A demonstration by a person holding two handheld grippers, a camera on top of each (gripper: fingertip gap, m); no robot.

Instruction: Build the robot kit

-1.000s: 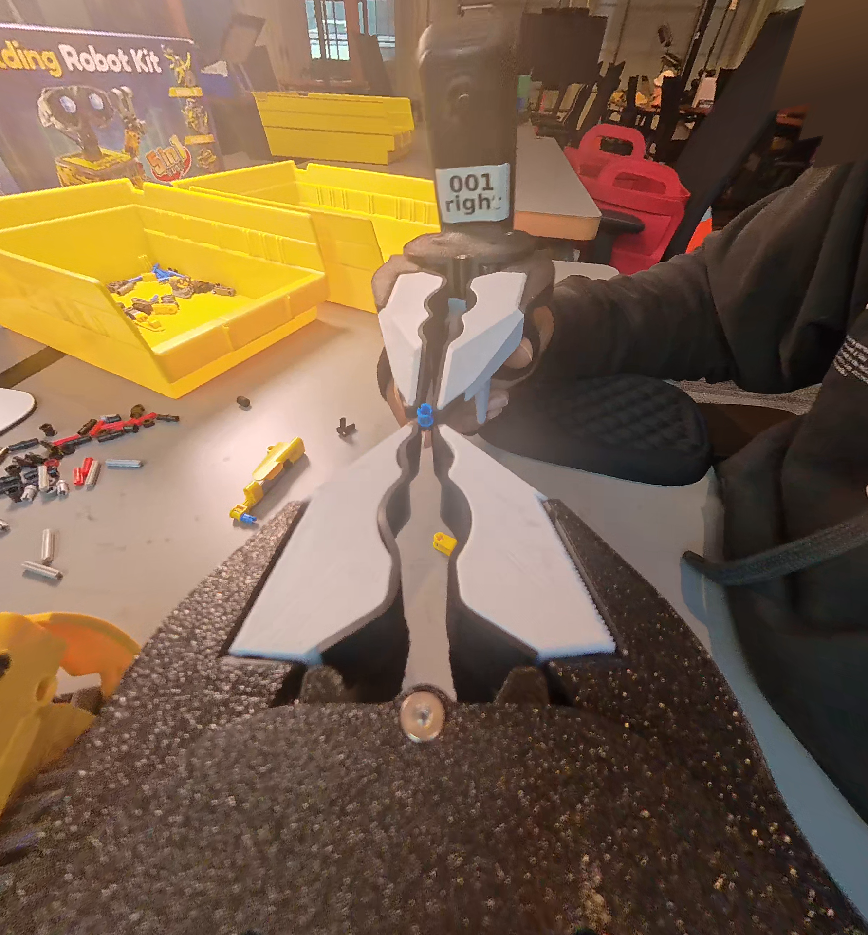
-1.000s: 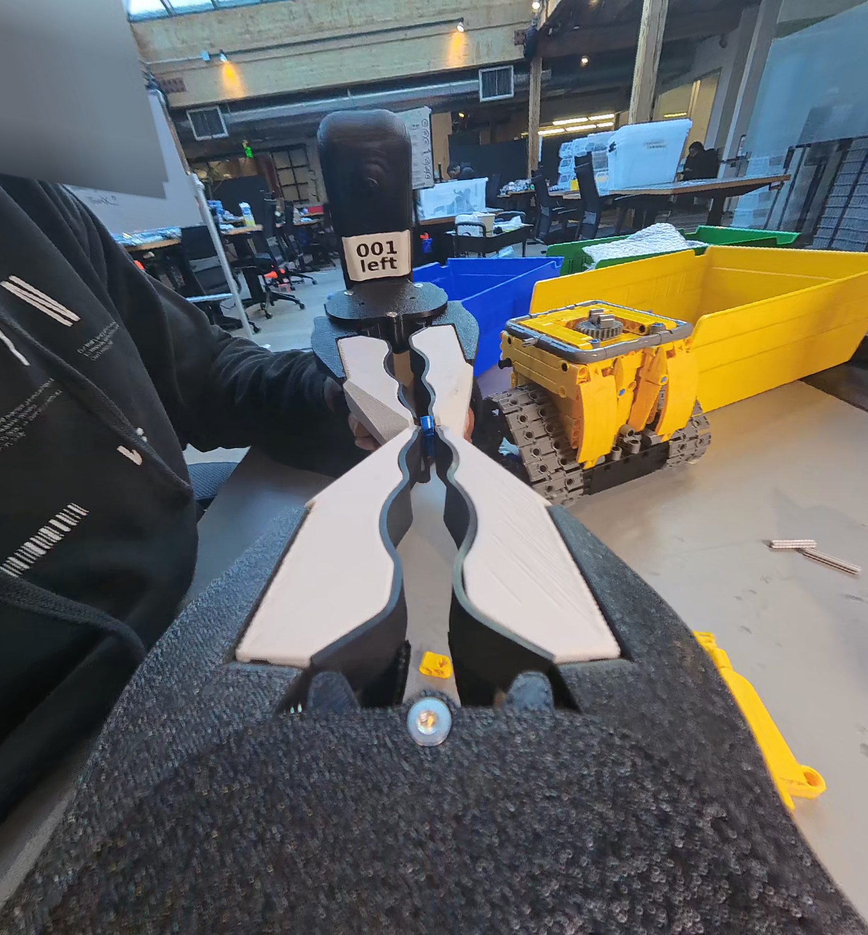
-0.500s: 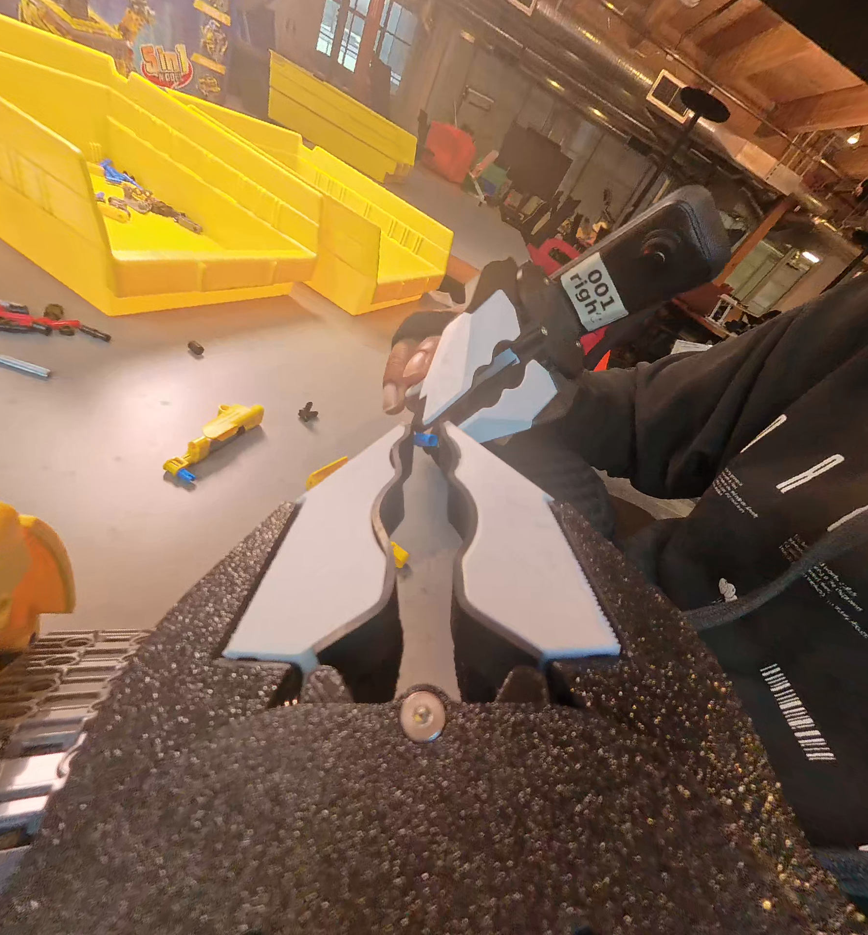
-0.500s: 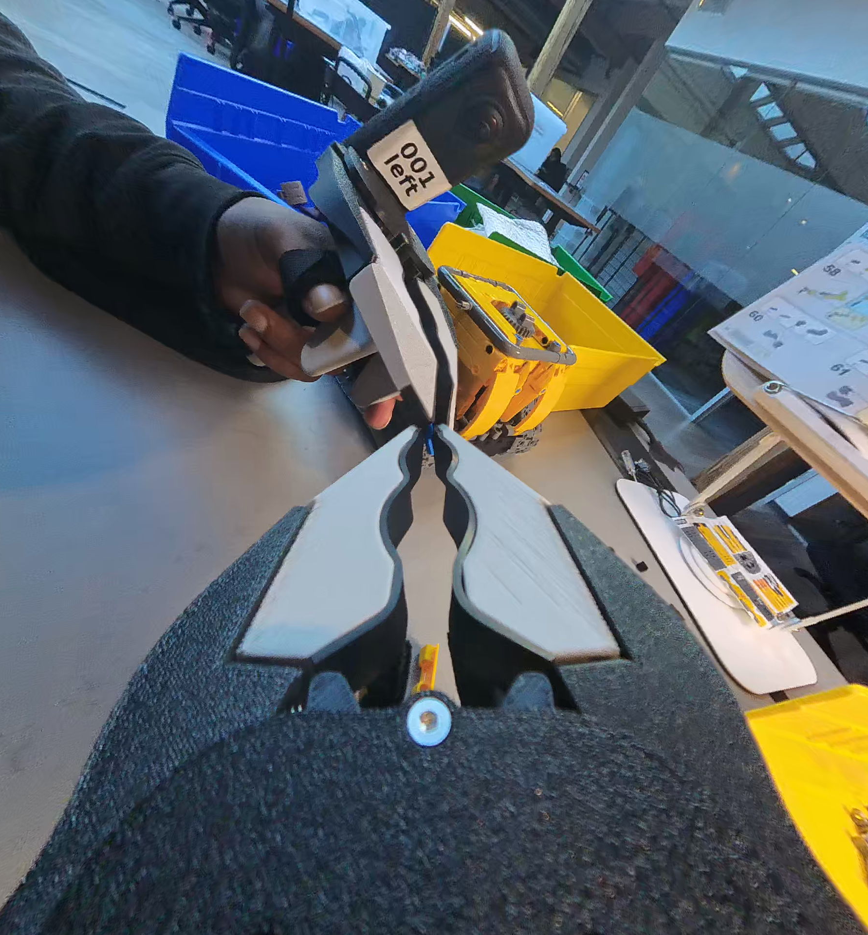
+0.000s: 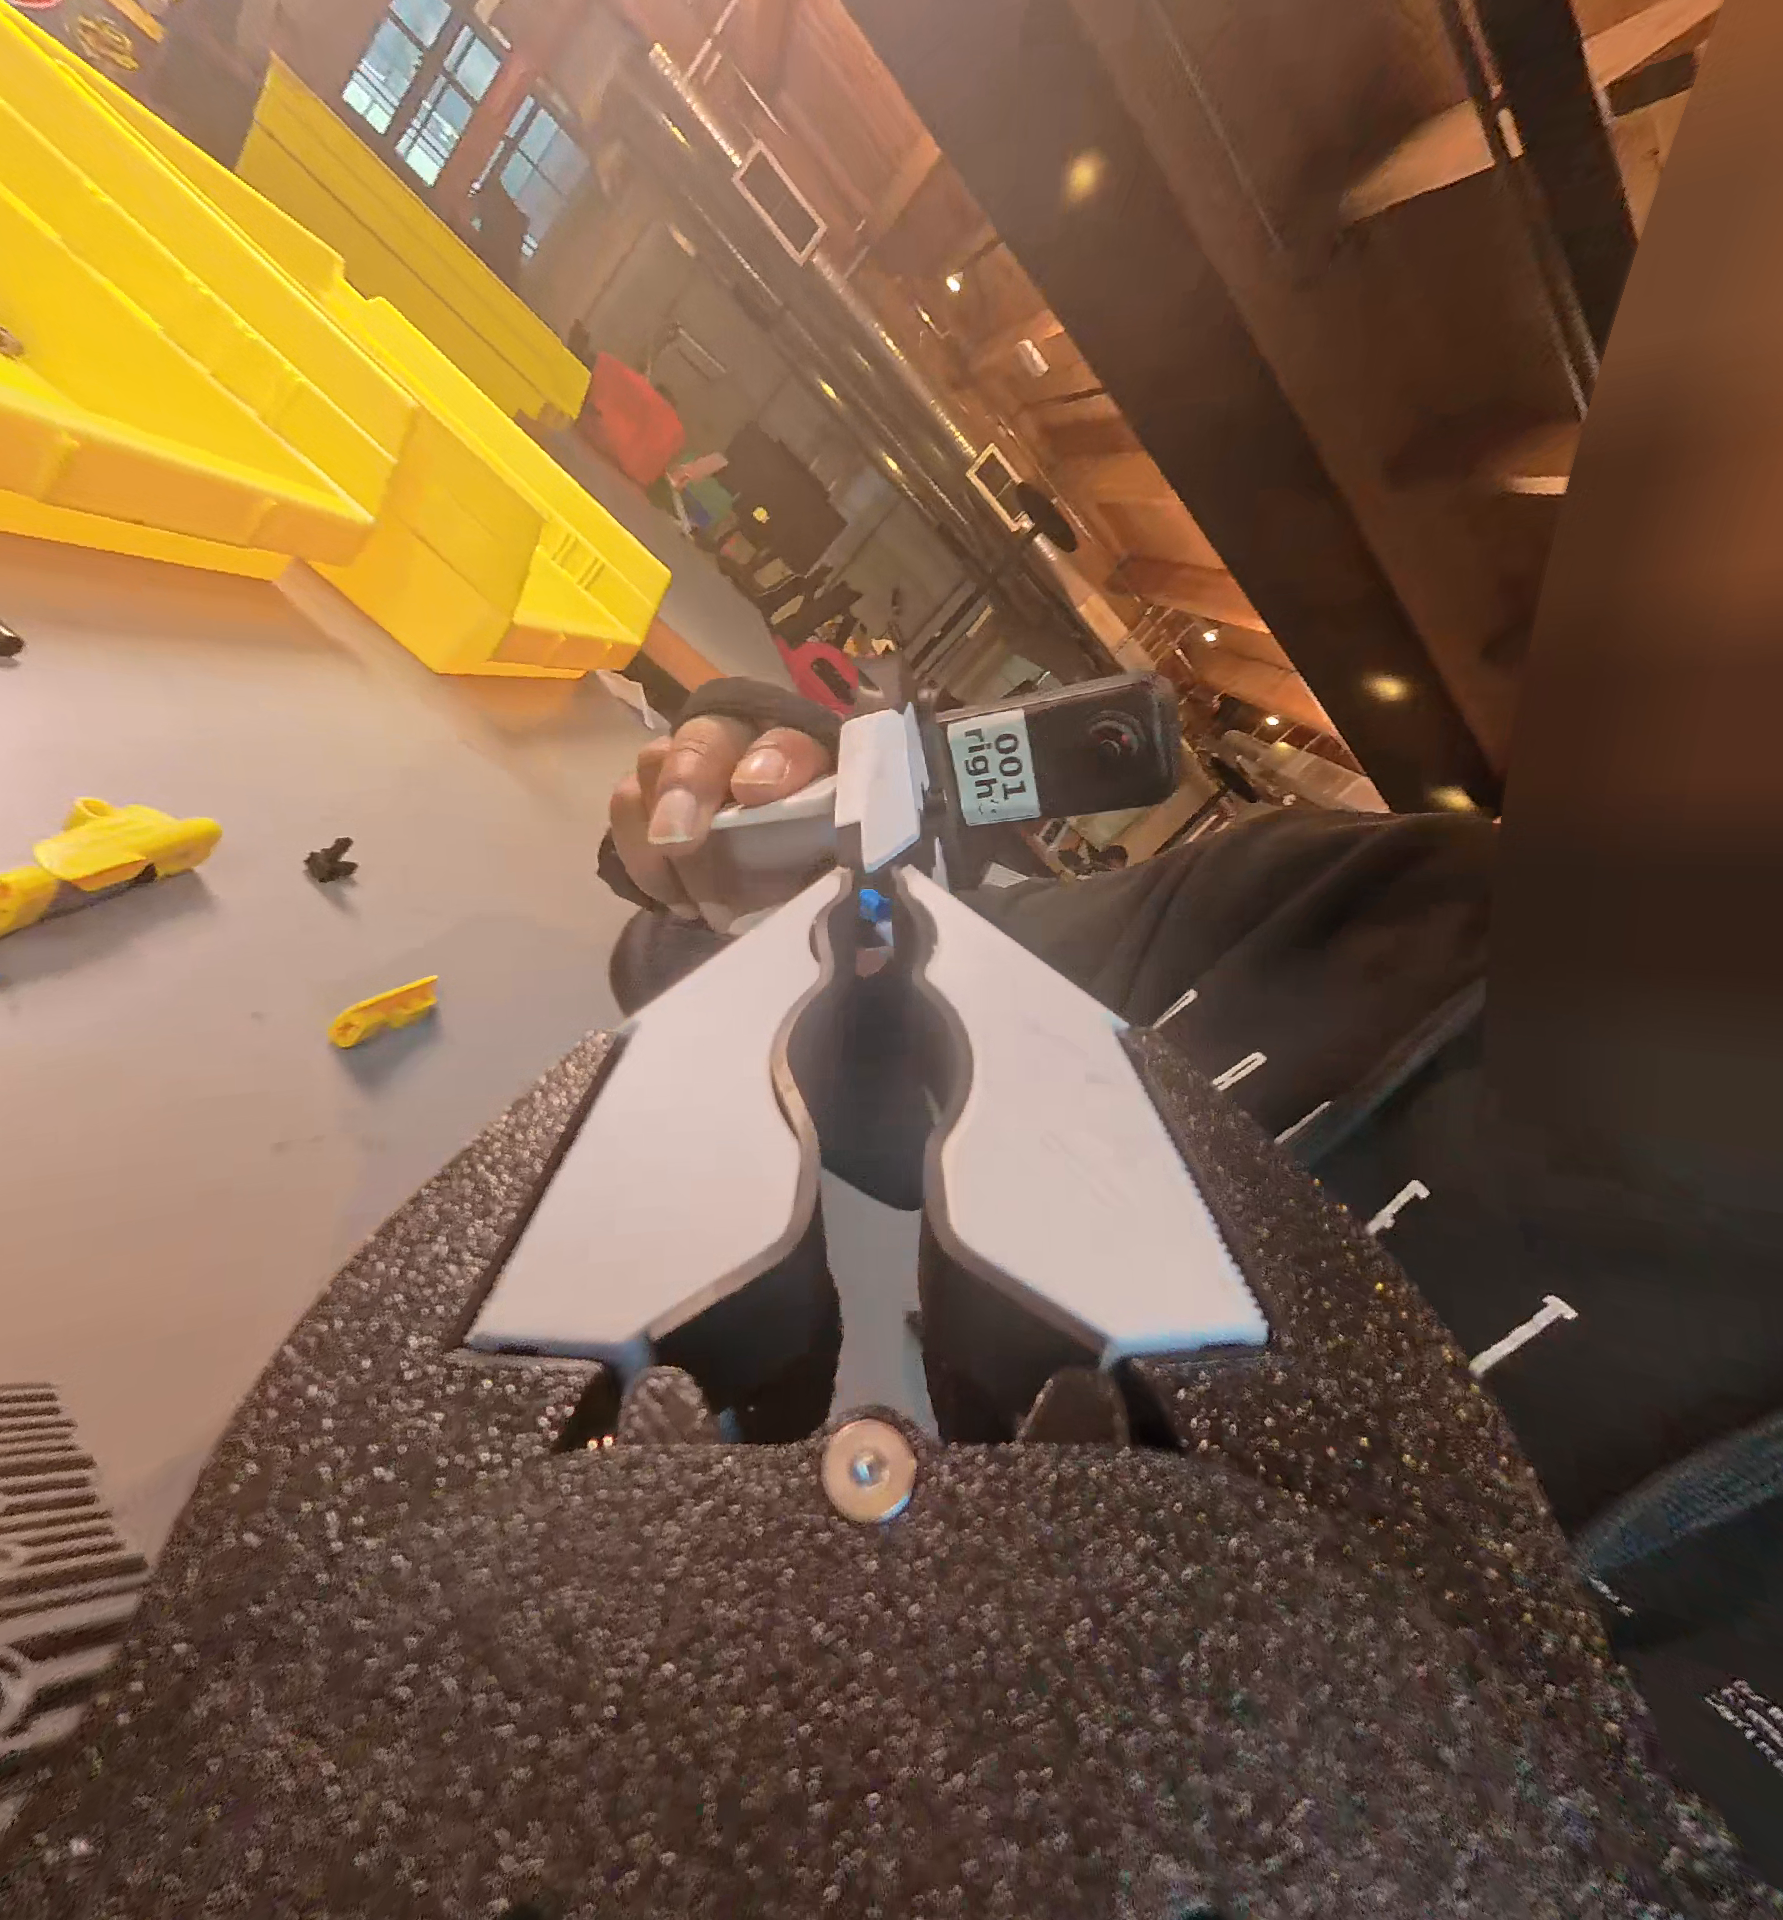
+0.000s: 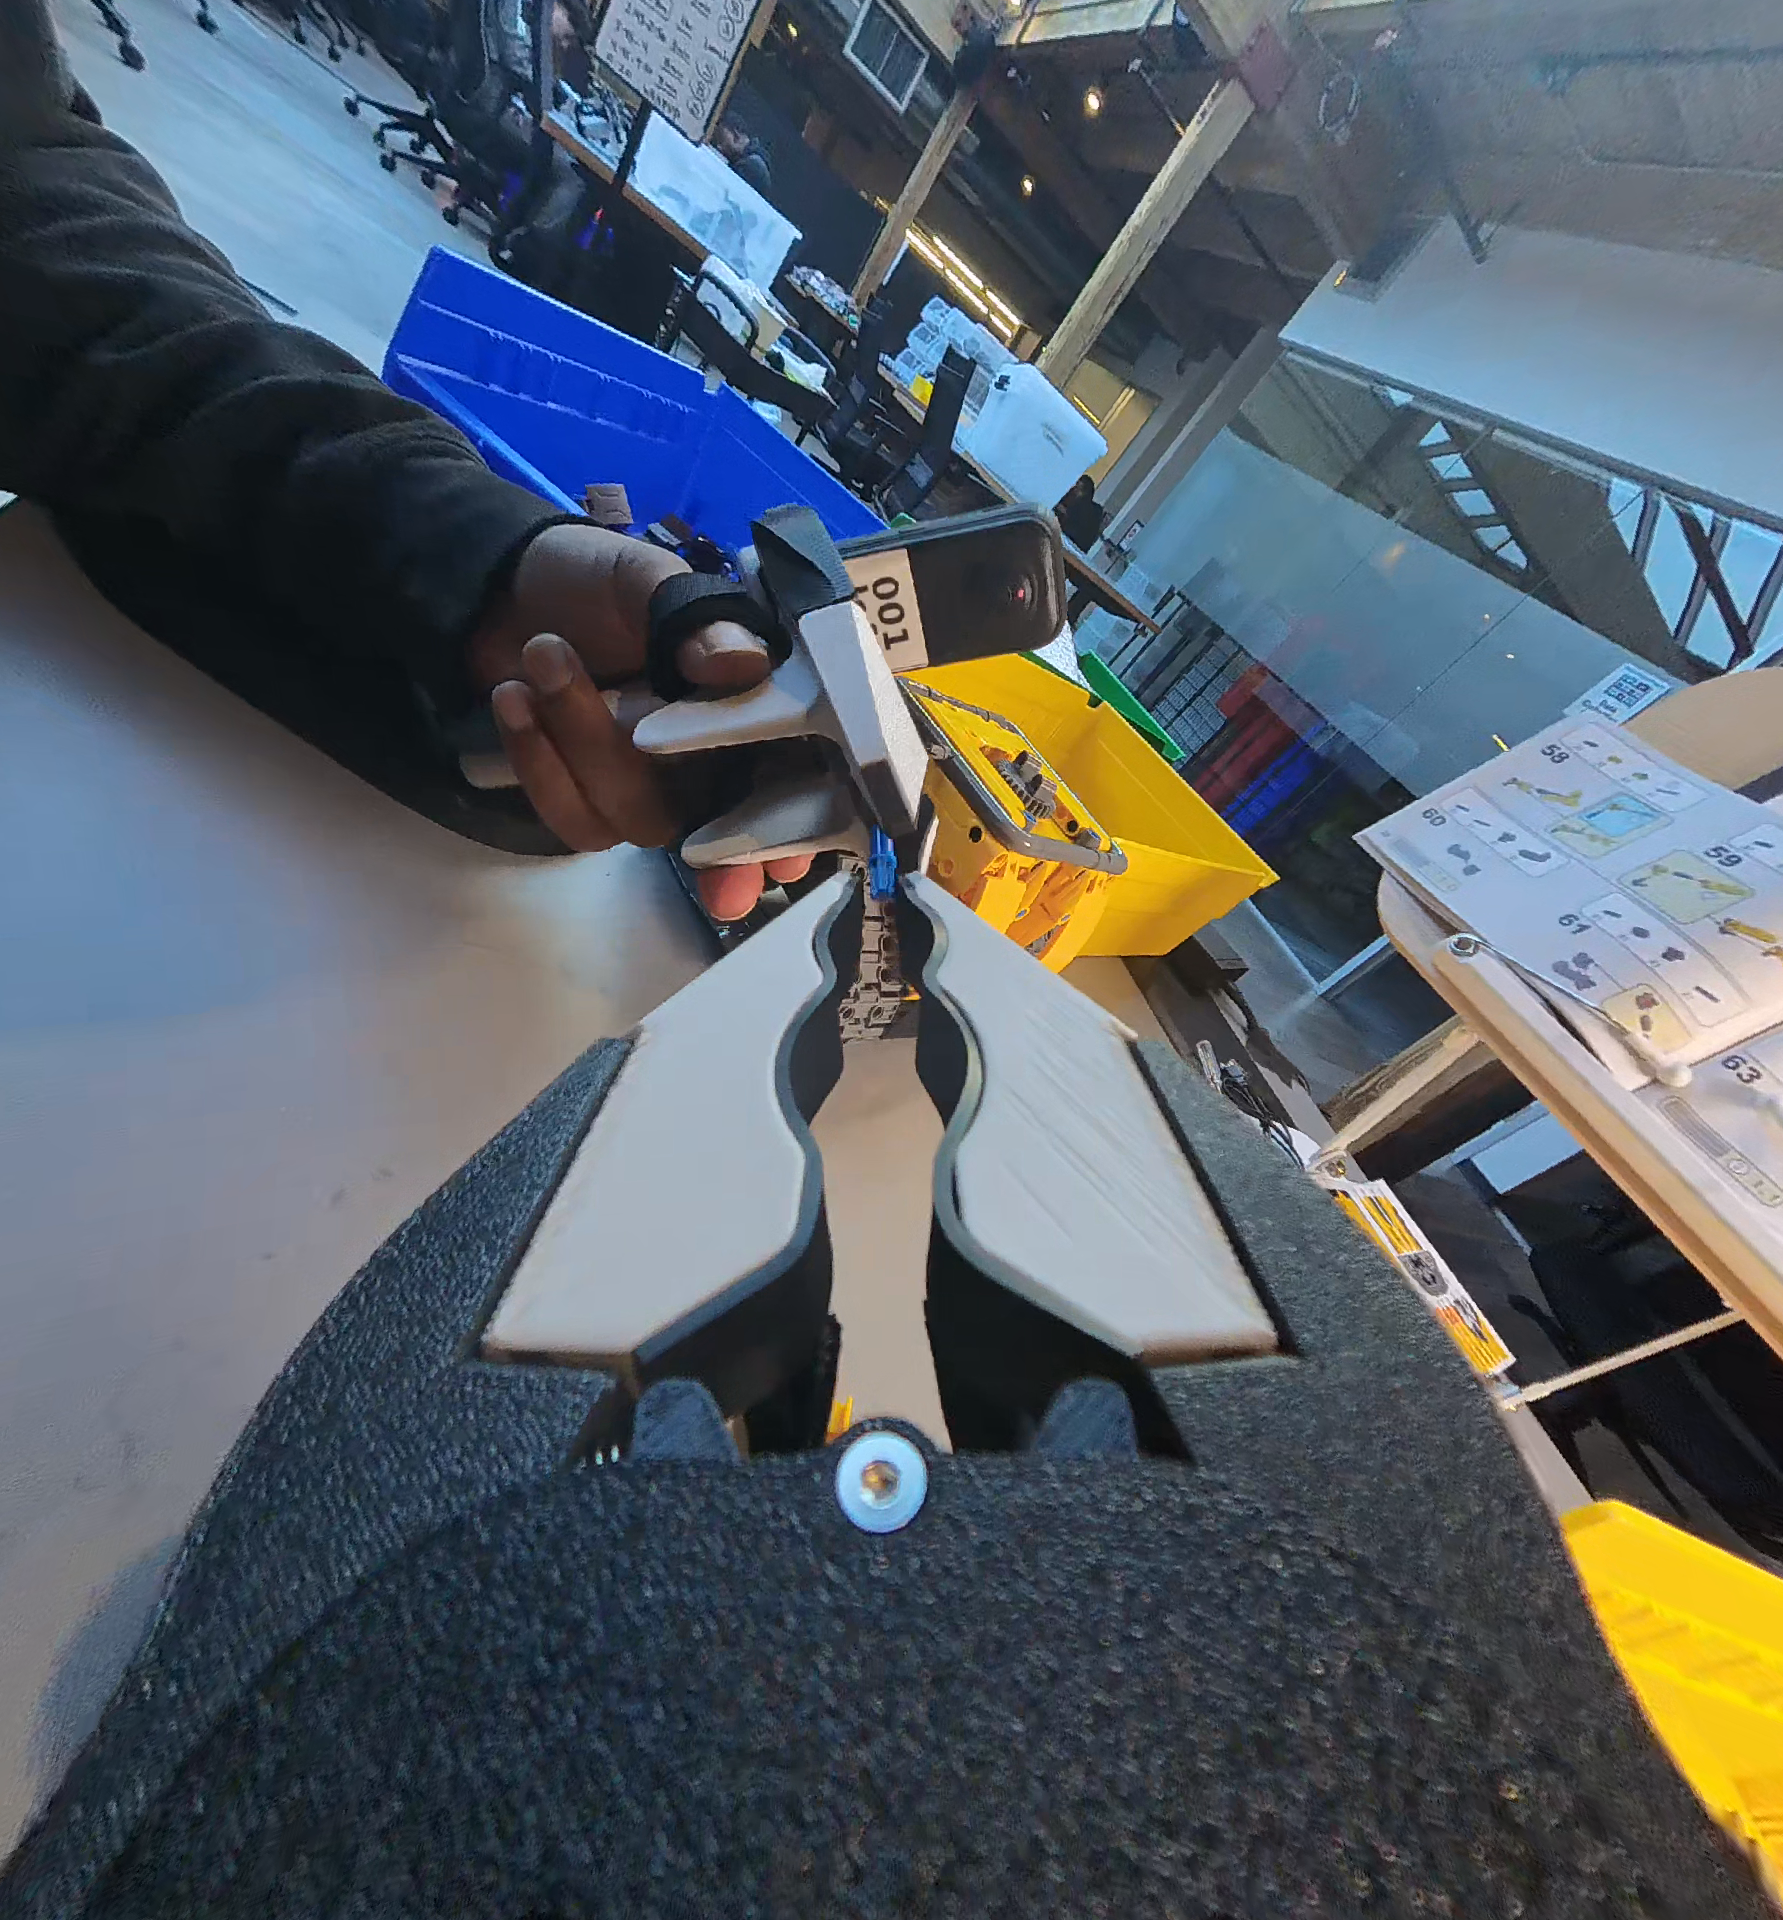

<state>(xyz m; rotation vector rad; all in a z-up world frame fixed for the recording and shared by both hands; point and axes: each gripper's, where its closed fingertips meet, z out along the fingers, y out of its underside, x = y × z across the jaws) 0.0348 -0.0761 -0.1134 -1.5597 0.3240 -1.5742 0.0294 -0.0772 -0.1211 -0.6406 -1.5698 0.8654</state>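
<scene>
A small blue peg (image 5: 869, 902) sits between the tips of my left gripper (image 5: 871, 883), which is shut on it. My right gripper (image 5: 871, 821) meets it tip to tip, turned side-on, with a hand around its grey handle. In the right wrist view the same blue peg (image 6: 880, 868) stands at the tips of my right gripper (image 6: 879, 885), whose jaws are closed to a narrow gap on it. The left gripper (image 6: 892, 821) comes in from above, held by a hand in a black sleeve. Both grippers are lifted above the grey table (image 5: 191, 1091).
A yellow tracked robot model (image 6: 1012, 831) stands just behind the tips. Yellow bins (image 5: 243, 416) line the far left, with loose yellow pieces (image 5: 383, 1010) and a black piece (image 5: 331, 860) on the table. An open instruction booklet (image 6: 1645, 904), a blue bin (image 6: 575, 405) and another yellow bin (image 6: 1718, 1704) are on the right. Left and right tips are no more than a few centimetres apart.
Both grippers have rolled sideways and tilted upward over the last second, so each sees the other from the side. Their tips have stayed together on the blue peg.
</scene>
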